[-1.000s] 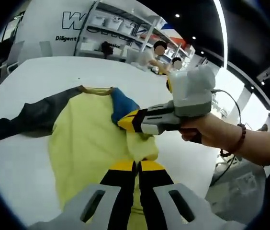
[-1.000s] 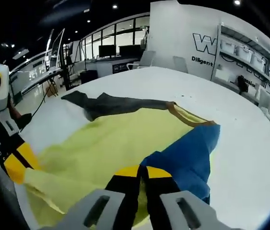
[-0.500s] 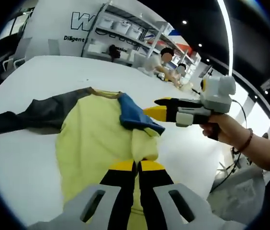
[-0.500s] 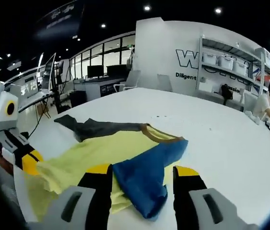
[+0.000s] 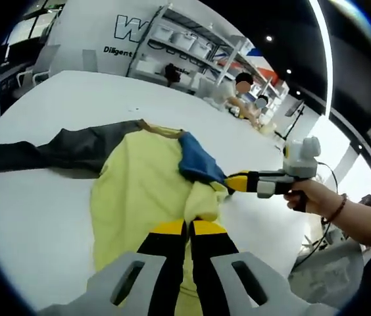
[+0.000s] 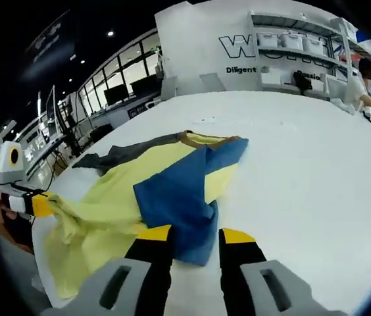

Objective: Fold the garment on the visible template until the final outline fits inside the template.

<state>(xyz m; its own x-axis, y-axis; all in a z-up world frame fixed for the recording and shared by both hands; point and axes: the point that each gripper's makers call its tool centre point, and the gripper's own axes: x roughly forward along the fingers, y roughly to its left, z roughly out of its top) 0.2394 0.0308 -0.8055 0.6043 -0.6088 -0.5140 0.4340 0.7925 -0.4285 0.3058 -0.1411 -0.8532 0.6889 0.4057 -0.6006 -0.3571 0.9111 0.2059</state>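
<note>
Risk of blue sleeve [image 6: 175, 197] sliding off yellow body [image 5: 143, 191]: right gripper [image 6: 189, 236] jaws apart, released; left gripper [image 5: 189, 229] clamped on hem.

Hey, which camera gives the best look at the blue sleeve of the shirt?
The right gripper view: the blue sleeve lies spread across the yellow body, just beyond that gripper's open jaws. In the left gripper view the blue sleeve is smaller and bunched, partly hidden by folds beside the right gripper.

Desk [image 5: 54, 92]: white and broad, spanning both views.
Garment [image 5: 143, 187]: lying on the desk, yellow body mid-frame, dark sleeve stretching toward the left, blue sleeve folding across its right part.
</note>
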